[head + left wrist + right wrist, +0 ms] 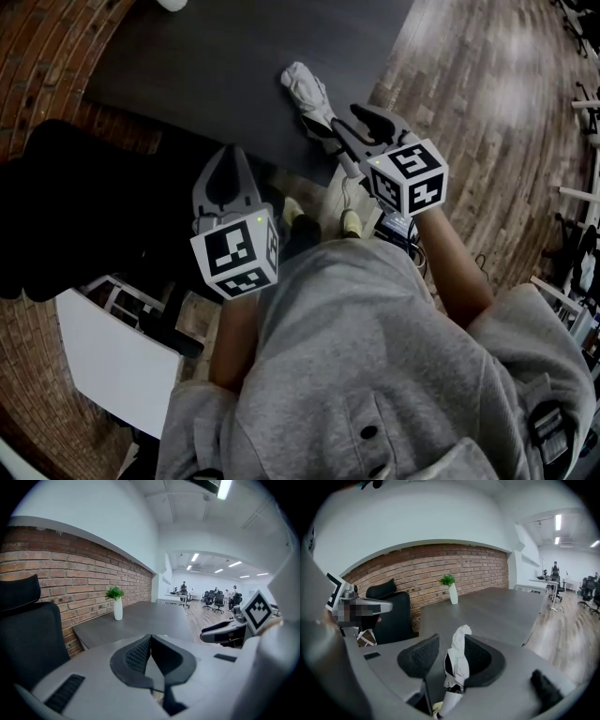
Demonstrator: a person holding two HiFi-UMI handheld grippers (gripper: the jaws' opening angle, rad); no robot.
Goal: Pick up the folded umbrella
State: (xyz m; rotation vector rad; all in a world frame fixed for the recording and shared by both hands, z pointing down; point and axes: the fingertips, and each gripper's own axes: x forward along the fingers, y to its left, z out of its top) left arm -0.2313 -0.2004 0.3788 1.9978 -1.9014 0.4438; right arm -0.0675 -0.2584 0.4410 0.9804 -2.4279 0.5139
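Note:
The folded umbrella [305,89], white with a dark band, lies on the dark table [216,56] near its front edge, its handle end toward me. My right gripper [339,120] stands open around it. In the right gripper view the umbrella [457,660] runs up between the two pads and leans on the right pad, with a gap to the left one. Lower and to the left, my left gripper [230,159] is off the table in front of its edge. Its jaws [150,638] meet at the tips with nothing between them.
A white vase with a green plant [453,592] stands at the table's far end by the brick wall. A black office chair [75,206] is at my left, and a white panel [112,361] lies below it. Wooden floor [487,103] stretches to the right.

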